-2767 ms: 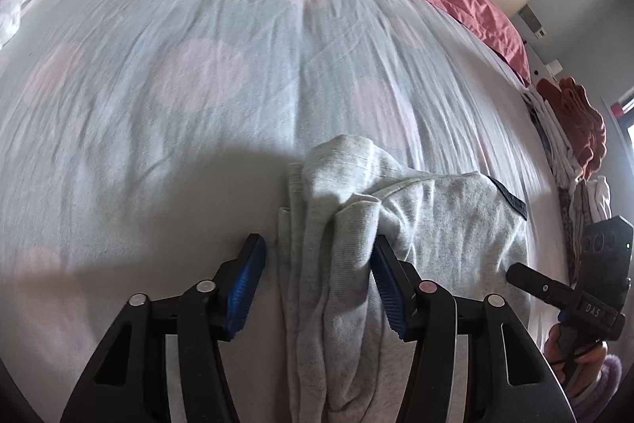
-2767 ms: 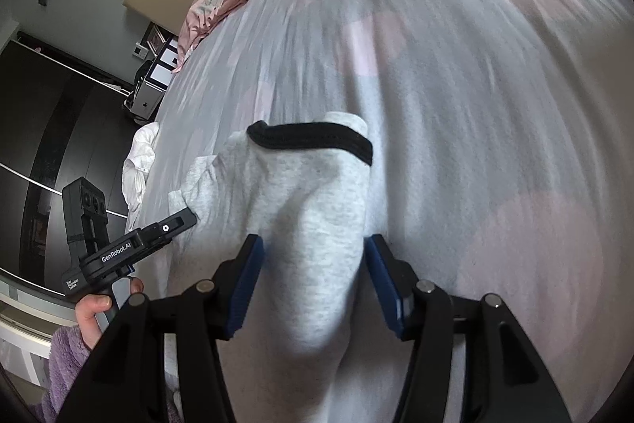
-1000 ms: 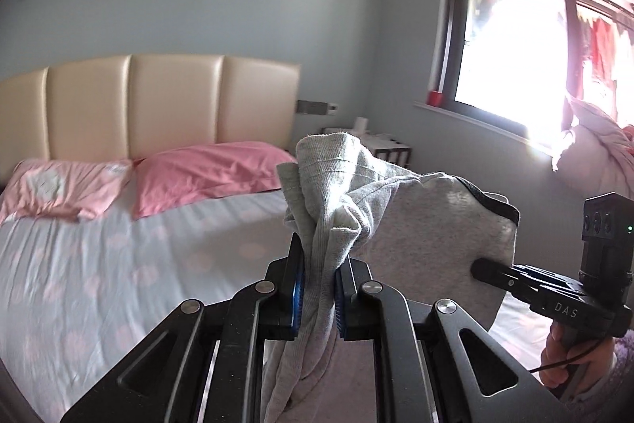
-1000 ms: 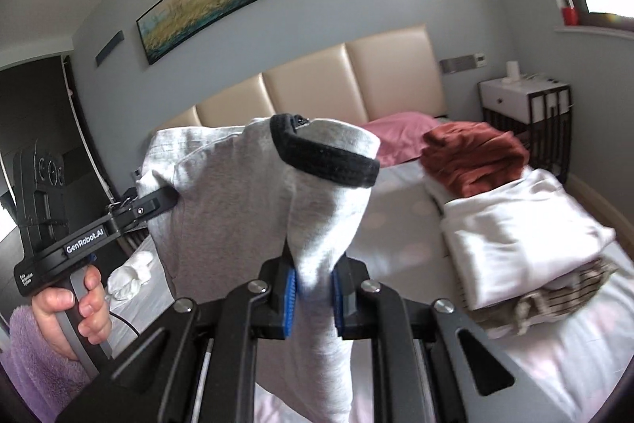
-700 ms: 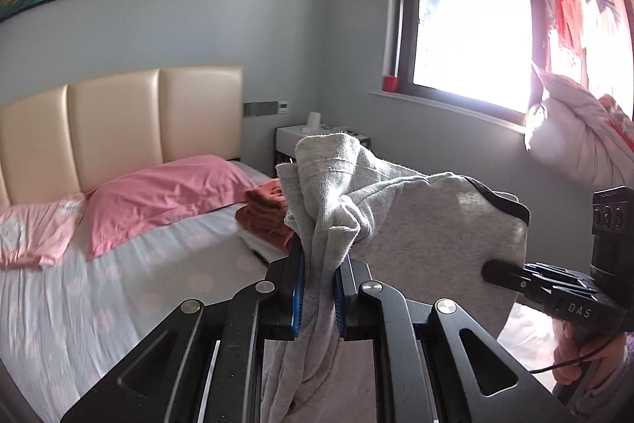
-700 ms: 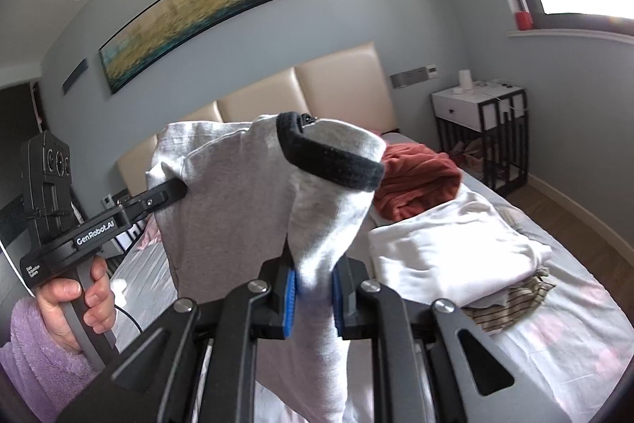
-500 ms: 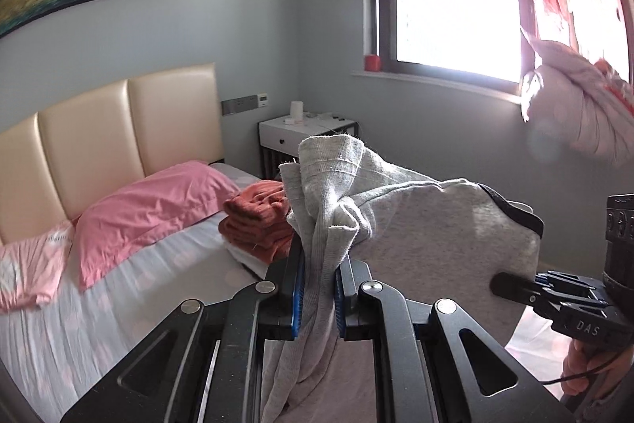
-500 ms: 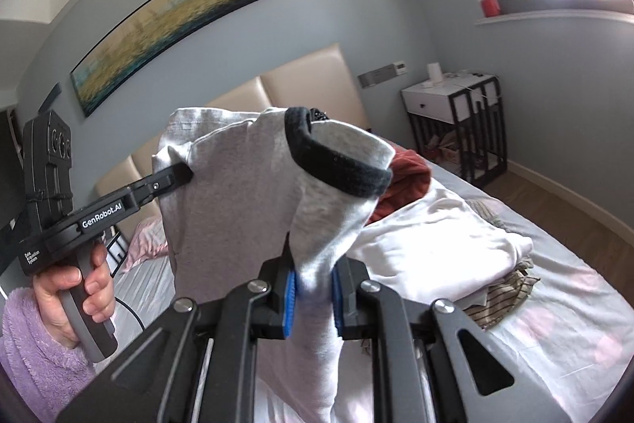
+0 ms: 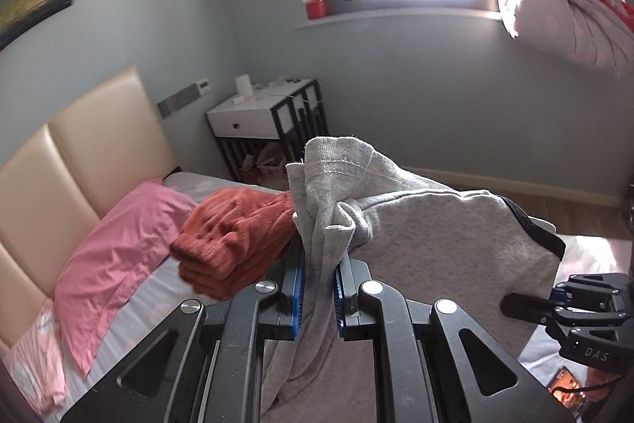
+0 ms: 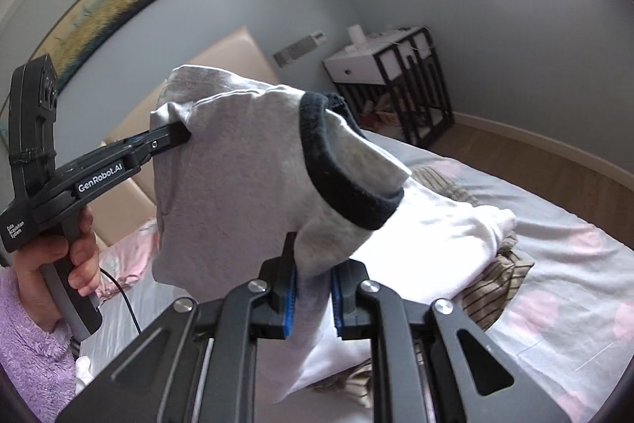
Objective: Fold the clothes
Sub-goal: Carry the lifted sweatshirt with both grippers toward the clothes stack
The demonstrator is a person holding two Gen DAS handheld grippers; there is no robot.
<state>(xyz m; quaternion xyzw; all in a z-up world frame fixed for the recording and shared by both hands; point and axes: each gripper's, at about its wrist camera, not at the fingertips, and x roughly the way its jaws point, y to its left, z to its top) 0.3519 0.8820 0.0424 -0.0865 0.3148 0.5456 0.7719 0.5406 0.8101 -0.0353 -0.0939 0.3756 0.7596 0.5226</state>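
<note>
We see a bed with a beige padded headboard and a pink pillow against it. Beside the bed, past the headboard's end, stands a white and black nightstand. Above the headboard hangs a long landscape painting. On the windowsill beyond the nightstand sits a red cup.

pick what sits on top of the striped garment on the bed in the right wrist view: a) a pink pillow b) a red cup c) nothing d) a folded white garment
D: the folded white garment lies on the striped garment, whose brown-striped edge shows from under it on the bed.
</note>
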